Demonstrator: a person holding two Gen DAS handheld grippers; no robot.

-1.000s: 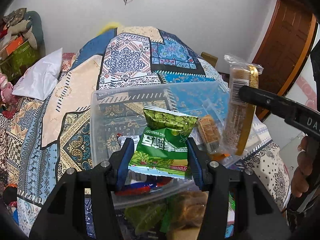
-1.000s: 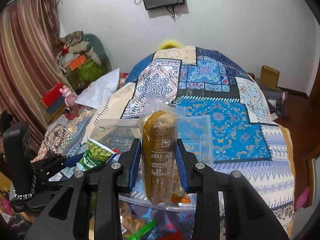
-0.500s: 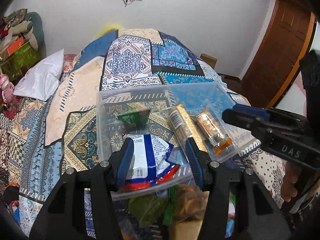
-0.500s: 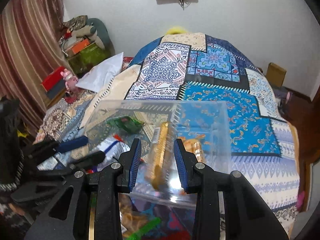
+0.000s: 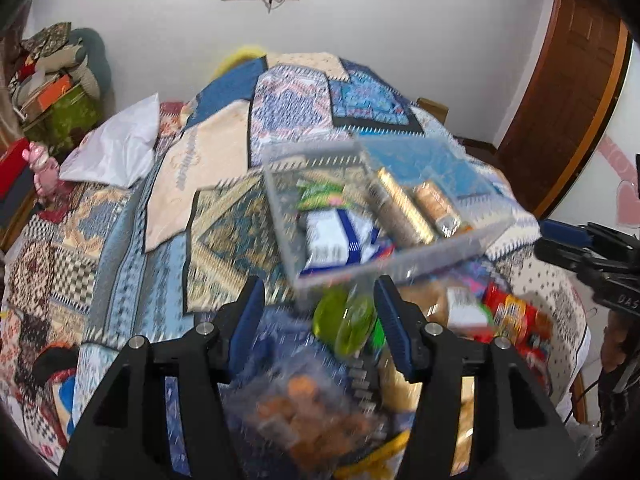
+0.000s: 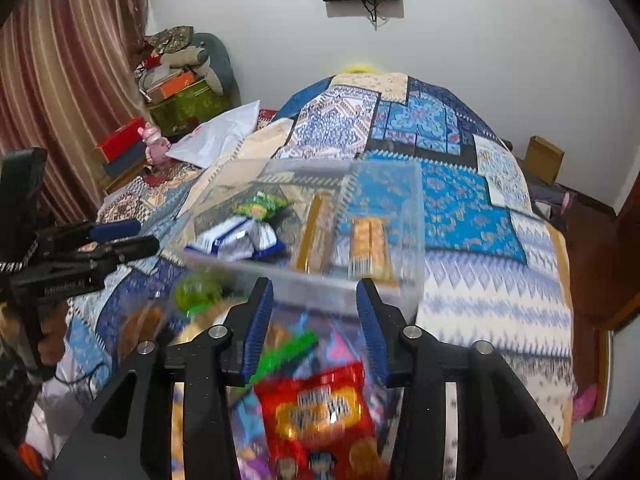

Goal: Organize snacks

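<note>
1. Left wrist view: left gripper (image 5: 320, 312) gapes wide with nothing between its fingers. The clear bin (image 5: 472, 236) sits on the bed quilt (image 5: 132, 224) at 1 o'clock of the fingertips. It holds a blue-white packet (image 5: 332, 240), a green packet (image 5: 320, 194) and two biscuit sleeves (image 5: 404, 208). The loose snack pile (image 5: 320, 404) is at 6 o'clock.
2. Judgement: pick one loose pack from the pile, approach slowly, close on its middle — the frame is heavily motion-blurred.
3. Right wrist view: right gripper (image 6: 316, 312) is also wide open, empty. A red snack bag (image 6: 320, 408) lies at 6 o'clock and the bin (image 6: 412, 240) at 12.
4. Hard to read: pile items are smeared and labels illegible — bottom of the pile is cut off by the gripper bodies.
</note>
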